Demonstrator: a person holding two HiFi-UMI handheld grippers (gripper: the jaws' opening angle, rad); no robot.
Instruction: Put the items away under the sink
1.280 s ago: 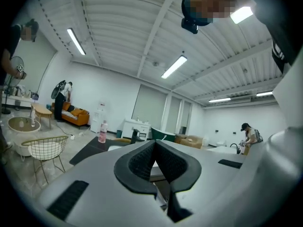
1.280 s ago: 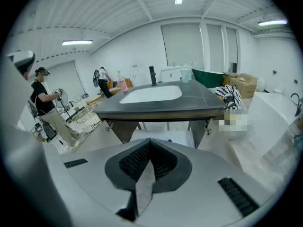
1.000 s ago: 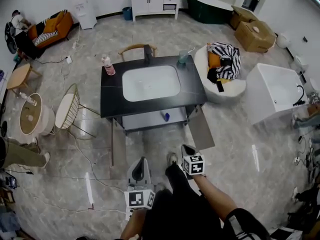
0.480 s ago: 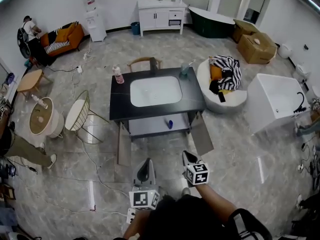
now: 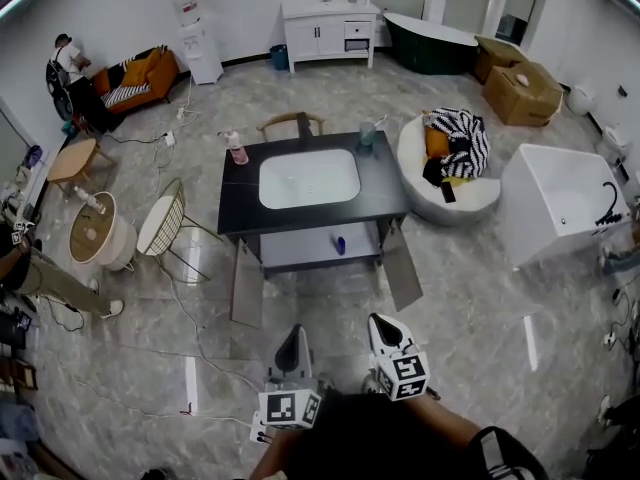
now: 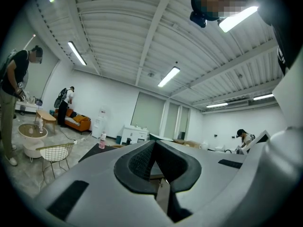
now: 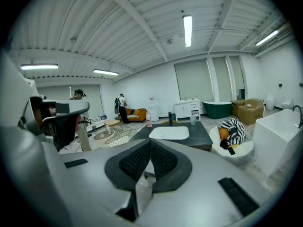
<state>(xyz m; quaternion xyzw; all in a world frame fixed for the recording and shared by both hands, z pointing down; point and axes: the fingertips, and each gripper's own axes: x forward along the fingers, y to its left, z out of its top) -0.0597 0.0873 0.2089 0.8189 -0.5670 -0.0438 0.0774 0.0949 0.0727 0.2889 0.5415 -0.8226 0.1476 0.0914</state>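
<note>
The sink cabinet (image 5: pixel 385 193) has a black top and a white basin, and stands mid-room with both lower doors swung open. On its top are a pink bottle (image 5: pixel 236 148), a dark bottle (image 5: pixel 300 125) and a teal cup (image 5: pixel 366 133). A small blue item (image 5: pixel 340 245) lies on the shelf under the basin. My left gripper (image 5: pixel 293 344) and right gripper (image 5: pixel 380 328) are held low near my body, well short of the cabinet. Both are shut and hold nothing. The right gripper view shows the basin (image 7: pixel 169 133) and pink bottle (image 7: pixel 148 121) beyond the jaws.
A wire chair (image 5: pixel 160 223) and a round side table (image 5: pixel 92 236) stand left of the cabinet. A white seat with striped cloth (image 5: pixel 450 158) and a white tub (image 5: pixel 560 193) are on the right. A person's leg (image 5: pixel 55 283) and floor cables (image 5: pixel 190 338) are at the left.
The head view has shifted a little, so the cabinet sits slightly lower and further right in it. Both grippers stay shut near my body and appear slightly lower in the frame.
</note>
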